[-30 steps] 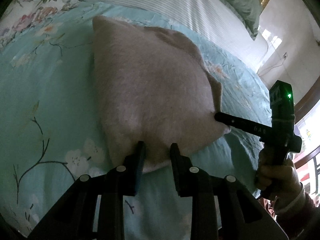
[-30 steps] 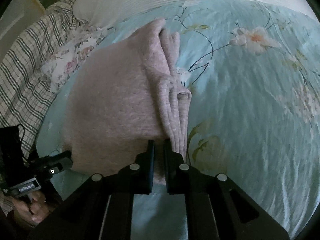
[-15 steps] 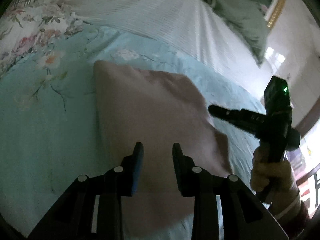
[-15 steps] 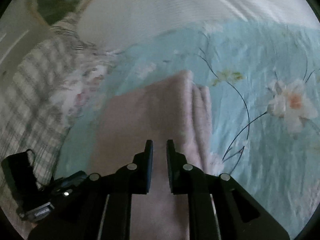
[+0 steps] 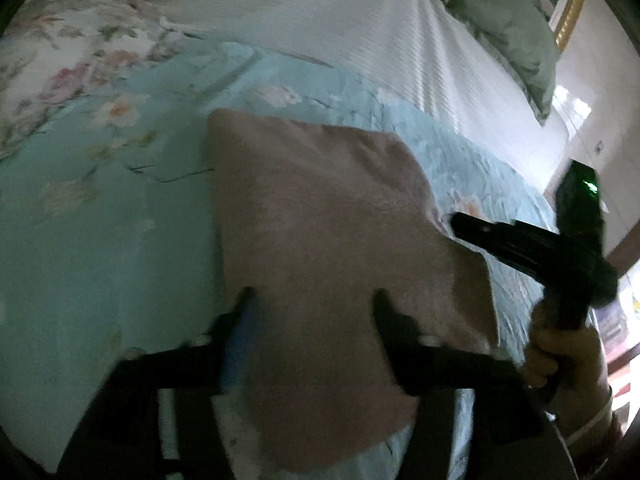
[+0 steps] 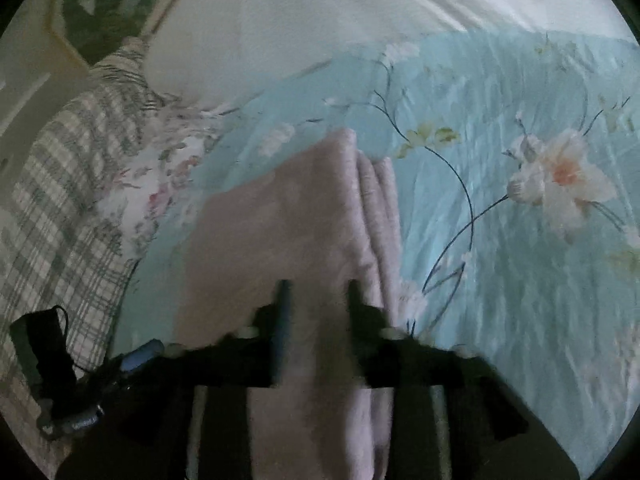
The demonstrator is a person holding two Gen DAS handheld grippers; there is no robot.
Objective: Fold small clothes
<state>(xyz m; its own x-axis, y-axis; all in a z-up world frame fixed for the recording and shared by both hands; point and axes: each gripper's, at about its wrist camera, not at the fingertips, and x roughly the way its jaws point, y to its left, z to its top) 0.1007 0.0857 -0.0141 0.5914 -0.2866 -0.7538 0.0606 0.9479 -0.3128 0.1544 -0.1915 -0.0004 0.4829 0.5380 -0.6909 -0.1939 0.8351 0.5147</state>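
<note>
A pink fuzzy garment [image 5: 320, 248] lies folded on the light blue floral bedspread [image 5: 80, 240]. My left gripper [image 5: 314, 300] is open, its jaws wide apart above the garment's near part. In the right wrist view the same garment [image 6: 288, 224] shows its stacked folded edges along its right side. My right gripper [image 6: 318, 292] is open above the garment's near end. The right gripper also shows in the left wrist view [image 5: 520, 240], held in a hand over the garment's right edge.
A white striped sheet [image 5: 320, 20] and a green pillow [image 5: 500, 20] lie at the far side. A plaid cloth [image 6: 60, 200] and a floral cloth [image 6: 152, 184] lie left of the garment. The left gripper [image 6: 52, 384] shows at the lower left.
Both grippers let go of the garment's near edge and lifted over it. Both sets of jaws opened wider. The garment now lies flat on the bedspread.
</note>
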